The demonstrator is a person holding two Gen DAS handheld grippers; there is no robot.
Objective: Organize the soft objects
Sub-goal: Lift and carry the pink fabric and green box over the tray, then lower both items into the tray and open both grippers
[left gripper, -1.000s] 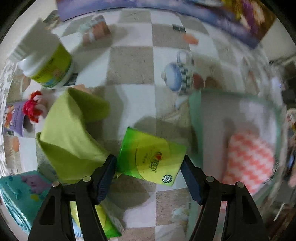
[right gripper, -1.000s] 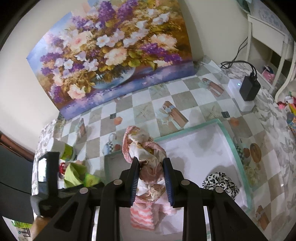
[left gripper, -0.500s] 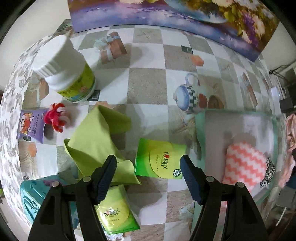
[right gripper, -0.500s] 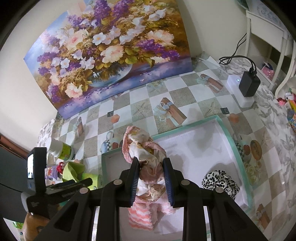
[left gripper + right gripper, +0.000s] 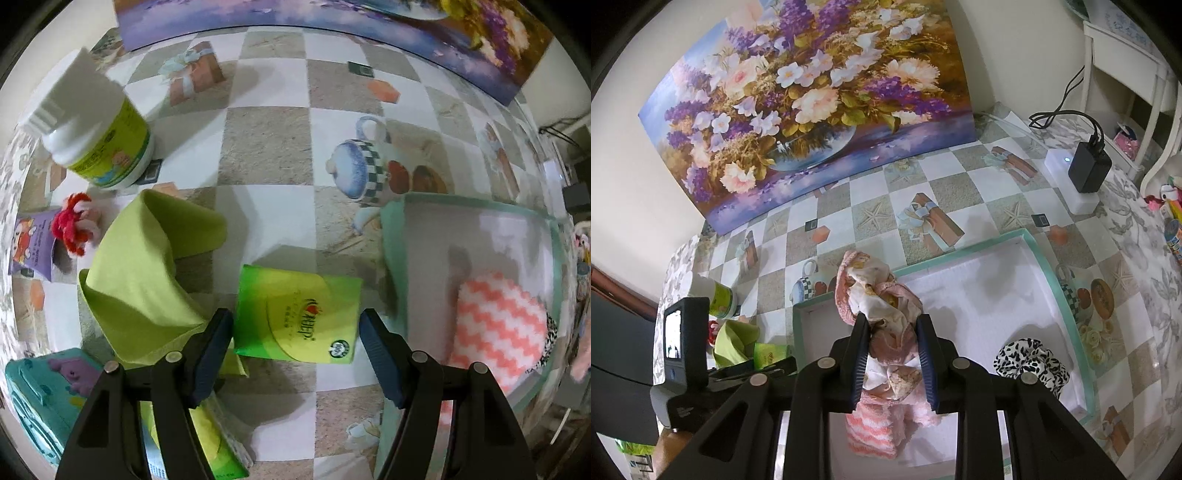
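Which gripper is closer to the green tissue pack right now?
Left. The left gripper hangs right over the green tissue pack, open jaws either side of it, not pressing. The right gripper is off over the tray, shut on a pink towel.

The right gripper (image 5: 892, 360) is squeezing a pink cloth (image 5: 882, 306) above the tray (image 5: 1067, 306).

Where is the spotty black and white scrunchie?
In the right wrist view, the black-and-white spotted fabric scrunchie lies inside the mint-rimmed white tray, near its right edge, right of the pink patterned cloth.
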